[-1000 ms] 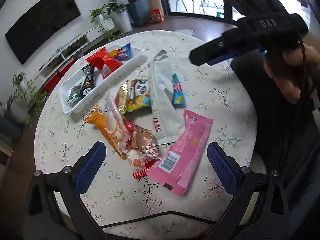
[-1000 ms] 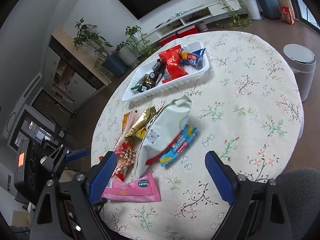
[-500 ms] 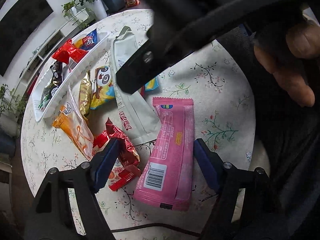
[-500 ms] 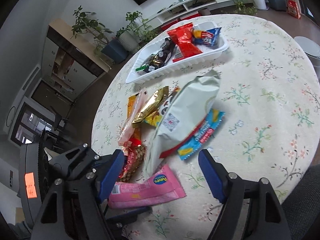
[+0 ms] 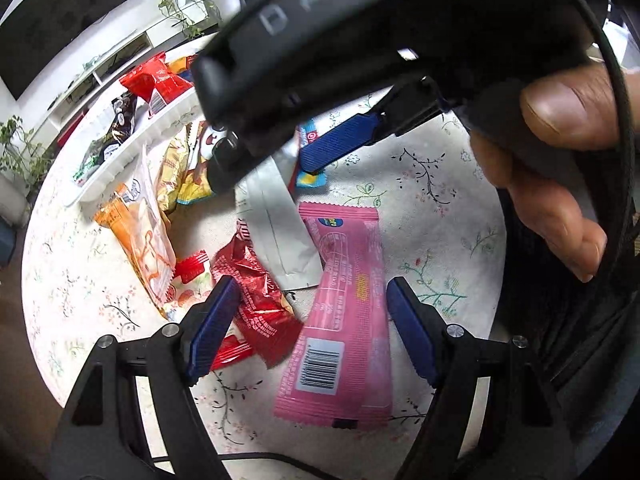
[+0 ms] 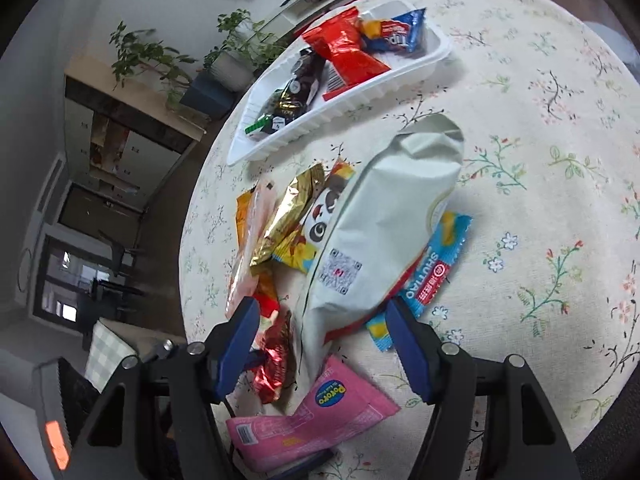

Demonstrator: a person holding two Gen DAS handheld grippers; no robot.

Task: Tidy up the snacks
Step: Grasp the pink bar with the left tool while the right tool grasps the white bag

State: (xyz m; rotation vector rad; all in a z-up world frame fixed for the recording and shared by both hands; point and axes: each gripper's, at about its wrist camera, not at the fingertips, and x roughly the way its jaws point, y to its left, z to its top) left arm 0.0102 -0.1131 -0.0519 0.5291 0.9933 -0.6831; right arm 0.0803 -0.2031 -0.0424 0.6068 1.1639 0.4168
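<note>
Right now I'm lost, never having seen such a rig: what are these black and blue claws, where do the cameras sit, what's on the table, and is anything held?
They are hand-held grippers, one per hand, each carrying a camera that looks along its blue fingers. The left gripper is open around a pink packet. The right gripper is open around a white bag. Nothing is held. Loose snacks lie on the flowered table; more fill a white tray.

Loose snack packets (image 6: 372,236) overlap beside a part-filled white tray (image 6: 400,84).
</note>
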